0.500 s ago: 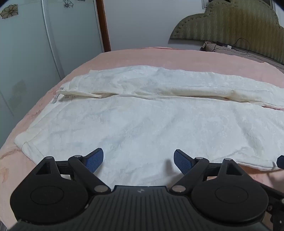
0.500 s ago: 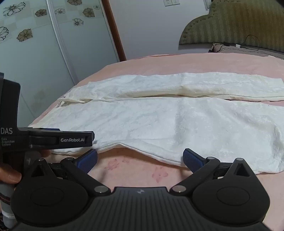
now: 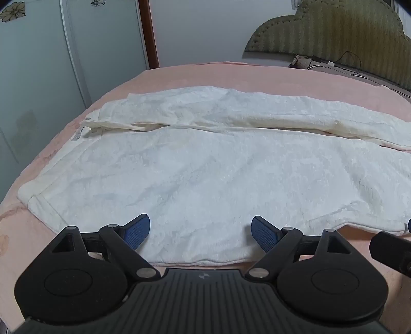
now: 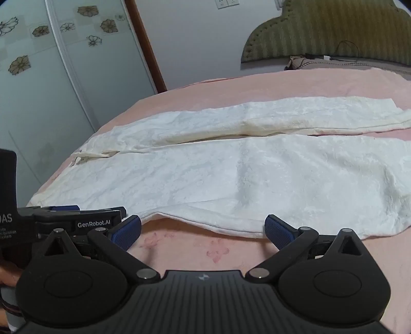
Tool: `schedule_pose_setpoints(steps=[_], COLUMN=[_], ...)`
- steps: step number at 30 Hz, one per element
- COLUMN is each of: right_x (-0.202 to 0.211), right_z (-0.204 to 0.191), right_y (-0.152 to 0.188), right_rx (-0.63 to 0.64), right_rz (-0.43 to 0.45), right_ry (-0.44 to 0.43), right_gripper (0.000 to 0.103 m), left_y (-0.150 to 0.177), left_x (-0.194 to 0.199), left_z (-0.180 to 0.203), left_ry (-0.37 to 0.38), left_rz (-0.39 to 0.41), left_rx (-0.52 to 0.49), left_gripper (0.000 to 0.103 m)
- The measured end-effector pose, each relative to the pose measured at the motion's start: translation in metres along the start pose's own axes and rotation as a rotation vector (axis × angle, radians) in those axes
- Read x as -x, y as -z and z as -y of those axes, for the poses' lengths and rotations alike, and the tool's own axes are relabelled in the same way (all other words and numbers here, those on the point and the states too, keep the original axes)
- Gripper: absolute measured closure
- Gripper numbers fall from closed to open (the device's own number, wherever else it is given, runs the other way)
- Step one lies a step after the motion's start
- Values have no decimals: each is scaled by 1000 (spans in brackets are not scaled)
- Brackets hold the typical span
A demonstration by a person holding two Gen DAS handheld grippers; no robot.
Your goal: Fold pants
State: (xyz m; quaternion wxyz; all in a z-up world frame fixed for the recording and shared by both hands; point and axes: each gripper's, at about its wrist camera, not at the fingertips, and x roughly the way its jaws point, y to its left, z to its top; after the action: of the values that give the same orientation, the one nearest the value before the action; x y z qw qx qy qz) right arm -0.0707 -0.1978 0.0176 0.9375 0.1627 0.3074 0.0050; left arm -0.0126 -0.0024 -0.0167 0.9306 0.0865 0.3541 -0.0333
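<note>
A bed [image 3: 257,77] with a pink cover patterned with faint flowers fills both views; at its far right stands an olive-green padded headboard [image 4: 334,33] with a dark cable [image 4: 346,48] trailing over it and brownish bedding heaped at its foot; to the left are pale sliding wardrobe doors [image 4: 51,90] printed with flowers, a brown wooden door frame [image 4: 146,48] beside them, and a white wall with a socket [image 4: 227,3] high up.

The white pants [image 3: 205,174] lie flat across the bed, waistband to the left, both legs running to the right; the far leg lies alongside the near one, with a narrow seam-like gap between them; the near edge of the near leg curves towards the cameras.

The left gripper [image 3: 200,232] hangs over the near hem of the cloth, its jaws spread wide with fabric below them but nothing pinched; the right gripper [image 4: 203,231] hovers over bare pink cover just short of the near edge, jaws spread as wide as they go, empty; a fingertip shows at the left margin of the right view.

Against the picture half a second back, the left view sits slightly lower and closer over the hem, and the right gripper's body now intrudes further at its right edge; in the right view the left gripper appears lower and nearer the cloth; the pants lie unchanged.
</note>
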Motion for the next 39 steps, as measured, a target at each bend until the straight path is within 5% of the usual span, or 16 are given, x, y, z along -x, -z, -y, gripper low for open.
schedule_pose_setpoints(steps=[10, 39], right_x=[-9, -27], right_z=[-21, -25], right_y=[10, 36], right_rx=[138, 207], right_rz=[-39, -39], right_ry=[102, 124], right_gripper=[0, 0], left_y=[2, 5], left_x=[-4, -7], left_z=[-6, -11], left_ry=[22, 22], left_rz=[-6, -18], left_rx=[12, 14], left_gripper=[14, 2])
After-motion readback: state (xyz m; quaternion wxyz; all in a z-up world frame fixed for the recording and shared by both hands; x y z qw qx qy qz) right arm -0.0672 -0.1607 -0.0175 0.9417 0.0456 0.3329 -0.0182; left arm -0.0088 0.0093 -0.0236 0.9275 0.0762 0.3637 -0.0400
